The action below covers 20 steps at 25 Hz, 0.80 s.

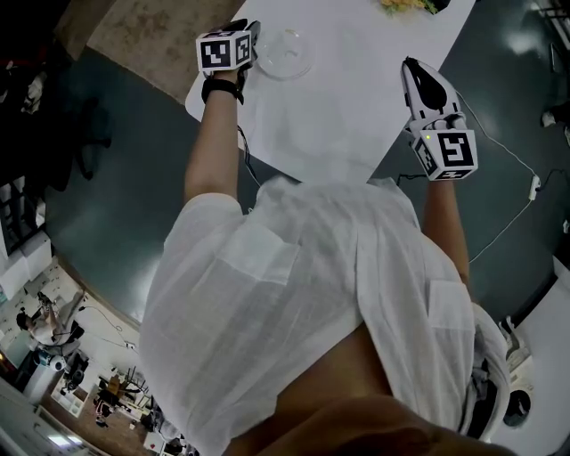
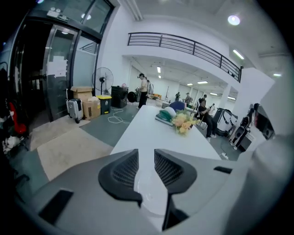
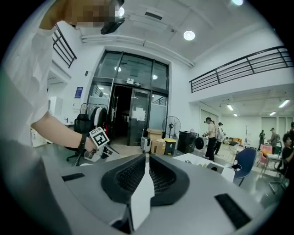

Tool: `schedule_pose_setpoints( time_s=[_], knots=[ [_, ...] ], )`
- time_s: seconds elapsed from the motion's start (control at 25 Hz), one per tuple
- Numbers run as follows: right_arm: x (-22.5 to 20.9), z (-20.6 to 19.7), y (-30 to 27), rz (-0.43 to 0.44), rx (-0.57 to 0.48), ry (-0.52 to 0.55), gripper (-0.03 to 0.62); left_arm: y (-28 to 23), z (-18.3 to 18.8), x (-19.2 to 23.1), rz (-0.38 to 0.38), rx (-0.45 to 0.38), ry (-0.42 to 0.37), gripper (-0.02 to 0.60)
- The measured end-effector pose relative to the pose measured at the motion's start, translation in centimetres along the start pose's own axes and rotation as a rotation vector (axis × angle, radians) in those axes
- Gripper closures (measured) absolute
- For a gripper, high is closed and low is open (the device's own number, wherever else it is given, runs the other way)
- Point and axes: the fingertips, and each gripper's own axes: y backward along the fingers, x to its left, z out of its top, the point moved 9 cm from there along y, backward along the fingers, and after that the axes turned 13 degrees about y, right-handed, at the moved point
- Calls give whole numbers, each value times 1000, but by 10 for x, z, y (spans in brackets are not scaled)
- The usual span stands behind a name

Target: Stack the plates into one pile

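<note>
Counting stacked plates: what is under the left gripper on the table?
A clear glass plate lies on the white table below the left gripper, whose jaws stand apart. Whether it is one plate or several cannot be told; the gripper covers part of it.

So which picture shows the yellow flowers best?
The left gripper view: the flowers sit whole and in the middle of the picture, on the white table. The head view cuts the flowers off at its top edge, so only a bit shows. The right gripper view does not show them at all.
</note>
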Motion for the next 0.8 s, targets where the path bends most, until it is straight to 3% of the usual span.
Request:
schedule_pose_setpoints(
  time_s=[0.24,0.4,0.52,0.64,0.8],
  knots=[
    [-12,8,11,4,-68,-22,563,56,14,-35,-71,-262,6,489],
    [-26,26,26,-41,-125,-22,563,114,25,-58,-98,-490,-4,503],
    [-42,40,42,-95,-153,-15,562,156,33,-77,-126,-631,-55,508],
    [-53,45,49,-136,-163,-11,562,184,35,-87,-120,-726,-118,508],
    [-57,46,53,-156,-170,-16,559,202,32,-92,-134,-792,-97,509]
  ],
)
